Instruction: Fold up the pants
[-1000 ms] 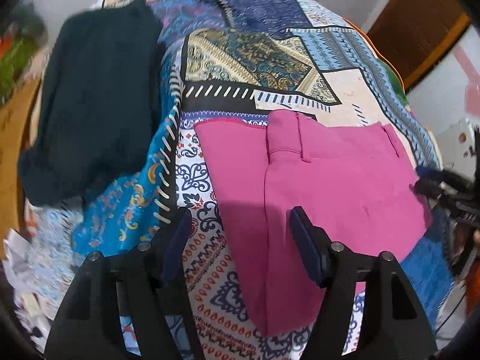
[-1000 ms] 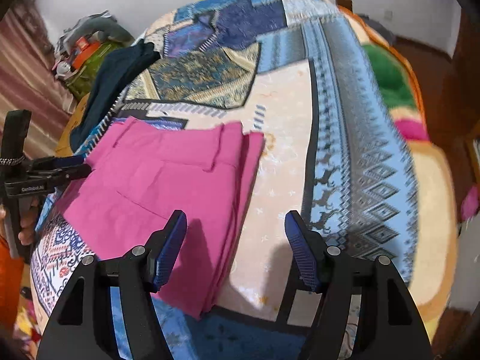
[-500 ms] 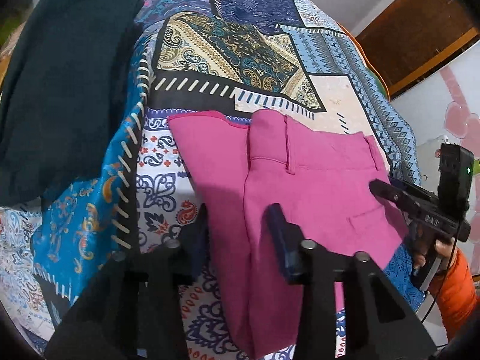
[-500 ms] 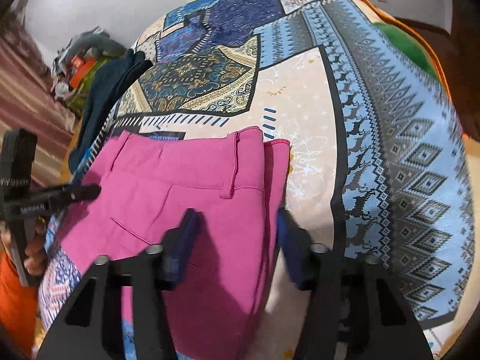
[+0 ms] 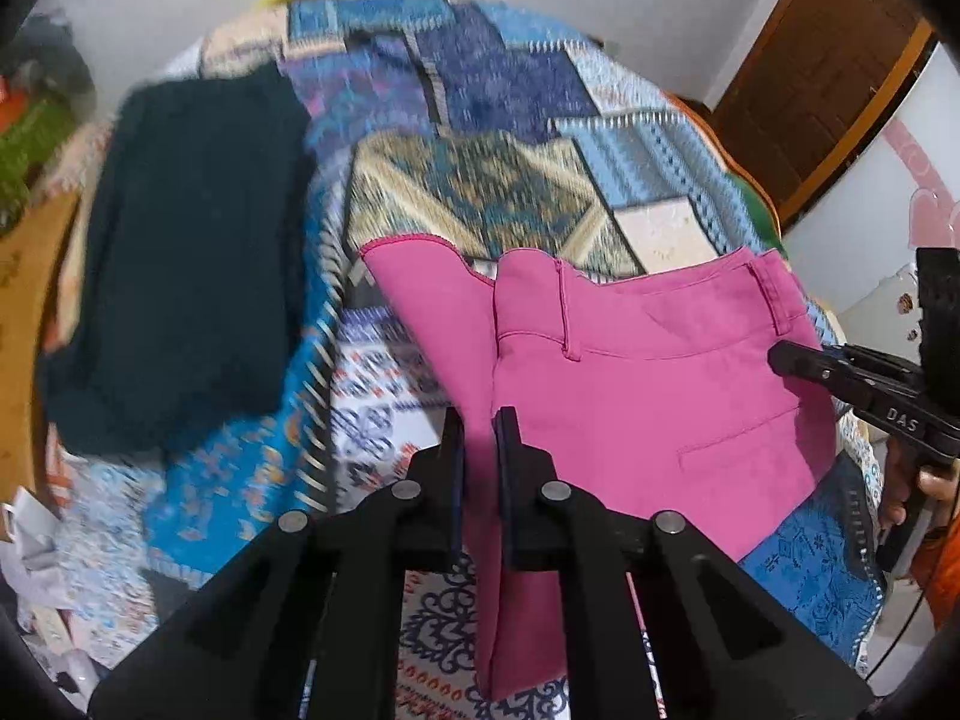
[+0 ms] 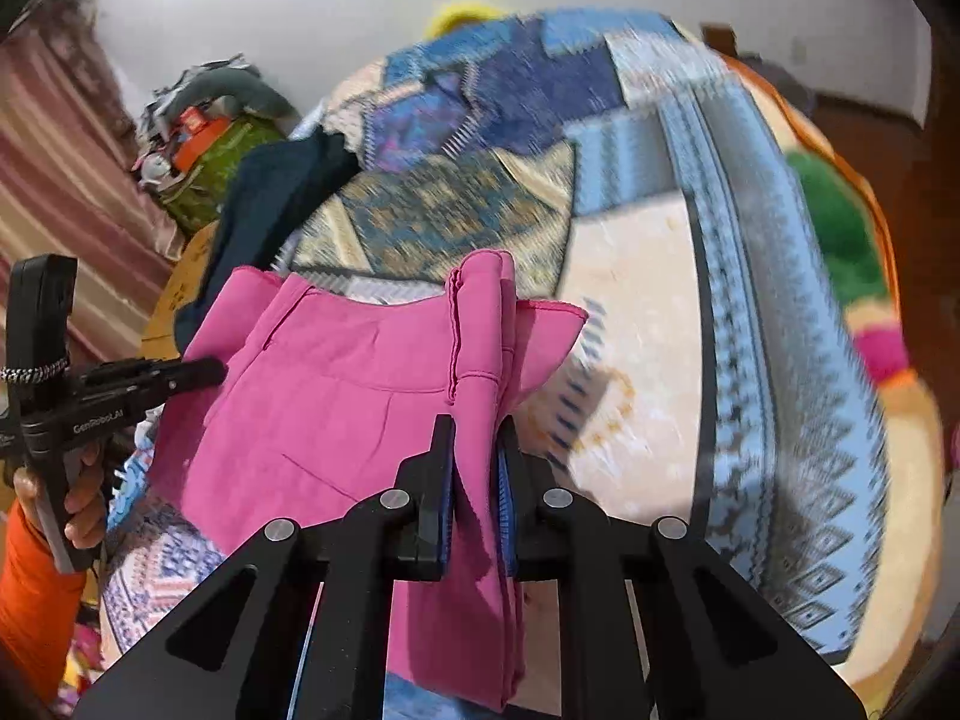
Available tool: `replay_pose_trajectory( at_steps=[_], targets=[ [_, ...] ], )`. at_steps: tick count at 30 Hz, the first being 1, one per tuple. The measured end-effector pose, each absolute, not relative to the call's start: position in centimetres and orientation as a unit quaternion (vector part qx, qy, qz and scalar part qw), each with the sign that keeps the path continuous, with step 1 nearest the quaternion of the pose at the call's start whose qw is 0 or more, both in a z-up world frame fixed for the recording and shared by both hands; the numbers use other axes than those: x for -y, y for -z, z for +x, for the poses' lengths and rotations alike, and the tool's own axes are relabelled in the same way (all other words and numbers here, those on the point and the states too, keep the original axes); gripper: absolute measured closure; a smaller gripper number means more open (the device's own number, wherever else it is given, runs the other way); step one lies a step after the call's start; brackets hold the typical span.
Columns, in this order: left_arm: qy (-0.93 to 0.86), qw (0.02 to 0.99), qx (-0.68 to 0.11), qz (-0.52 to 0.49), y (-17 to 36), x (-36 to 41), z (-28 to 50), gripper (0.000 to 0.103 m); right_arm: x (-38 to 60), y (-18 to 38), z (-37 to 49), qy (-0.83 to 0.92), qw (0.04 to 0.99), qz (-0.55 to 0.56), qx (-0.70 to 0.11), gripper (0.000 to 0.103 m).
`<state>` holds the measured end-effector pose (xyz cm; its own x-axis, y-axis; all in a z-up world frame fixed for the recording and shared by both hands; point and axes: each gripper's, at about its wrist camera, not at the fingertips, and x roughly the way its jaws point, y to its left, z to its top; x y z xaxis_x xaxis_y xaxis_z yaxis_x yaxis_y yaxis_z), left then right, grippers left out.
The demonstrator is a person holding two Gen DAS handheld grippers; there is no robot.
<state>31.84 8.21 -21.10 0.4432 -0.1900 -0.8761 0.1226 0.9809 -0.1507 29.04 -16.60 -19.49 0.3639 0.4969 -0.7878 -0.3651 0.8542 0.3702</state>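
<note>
Folded pink pants [image 5: 648,384] are held up over a patterned patchwork bedspread [image 5: 492,192]. My left gripper [image 5: 479,432] is shut on the left folded edge of the pants. My right gripper [image 6: 474,438] is shut on the right edge of the pants [image 6: 336,396], near the waistband. The pants hang stretched between the two grippers, lifted off the bed. The right gripper also shows at the right in the left wrist view [image 5: 798,360], and the left gripper at the left in the right wrist view [image 6: 204,369].
A dark teal garment [image 5: 186,252] lies on the bedspread to the left. A brown wooden door [image 5: 822,66] is at the back right. Clutter and a green bag [image 6: 222,162] sit beyond the bed's left side by a striped curtain [image 6: 54,192].
Both grippers went from open above the flat pants to shut on its two side edges. The pants have been lifted off the bedspread.
</note>
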Motion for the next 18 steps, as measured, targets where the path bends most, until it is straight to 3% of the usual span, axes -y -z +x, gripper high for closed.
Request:
replay_pose_trajectory(
  at_steps=[10,18],
  targets=[
    [0.038,0.895,-0.442,-0.045,13.6,-14.1,31.4,0.094,10.4,12.7,31.9,-0.297,0.854,0.034,-0.426,0.092],
    [-0.021,0.909,-0.408,-0.076,10.9,-21.0,32.9,0.095,3.2,10.4,34.3,-0.328,0.861,0.007,-0.389,0.092]
  ],
)
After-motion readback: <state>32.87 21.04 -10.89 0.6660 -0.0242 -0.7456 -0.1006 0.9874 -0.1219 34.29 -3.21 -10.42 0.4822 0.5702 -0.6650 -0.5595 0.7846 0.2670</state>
